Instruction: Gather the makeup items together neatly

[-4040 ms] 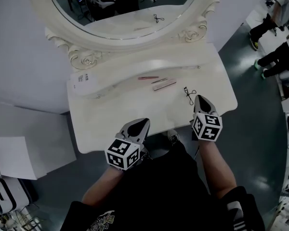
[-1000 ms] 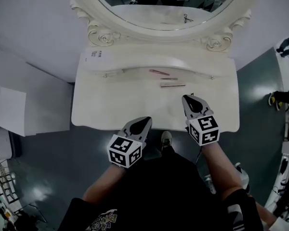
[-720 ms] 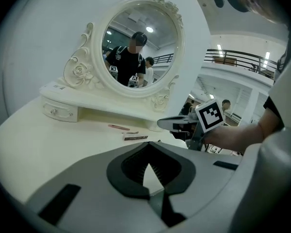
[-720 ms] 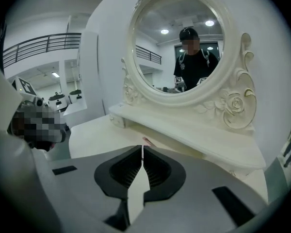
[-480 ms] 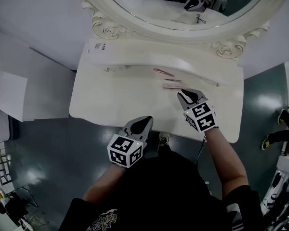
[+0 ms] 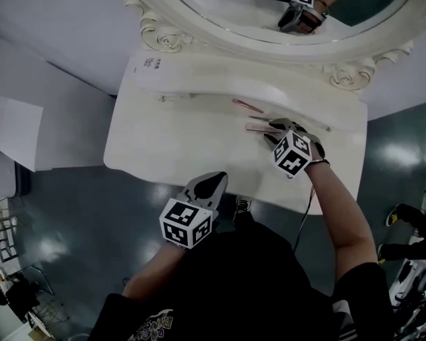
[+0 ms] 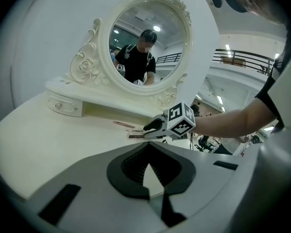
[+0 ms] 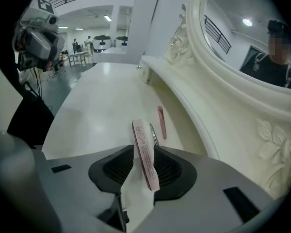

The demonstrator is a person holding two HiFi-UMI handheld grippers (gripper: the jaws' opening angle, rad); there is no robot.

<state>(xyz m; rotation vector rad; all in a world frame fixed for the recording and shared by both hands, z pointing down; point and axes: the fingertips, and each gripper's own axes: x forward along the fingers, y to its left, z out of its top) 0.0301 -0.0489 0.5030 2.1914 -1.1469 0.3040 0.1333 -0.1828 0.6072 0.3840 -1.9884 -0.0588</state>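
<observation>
You are straddling the stick (image 6: 257, 128) with the right gripper (image 6: 275, 128), jaws spread and just opening. Pen (image 6: 247, 106) is lying at its 11 o'clock, so grouping is looking nearly done. Left gripper (image 6: 214, 180) jaws are pressing together, empty.

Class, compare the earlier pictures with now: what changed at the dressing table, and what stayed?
The right gripper moved from the white dressing table's front edge up to the makeup items. Its jaws have just been opening, astride the flat pink box. The left gripper, pink stick and thin metal pencil stayed put.
</observation>
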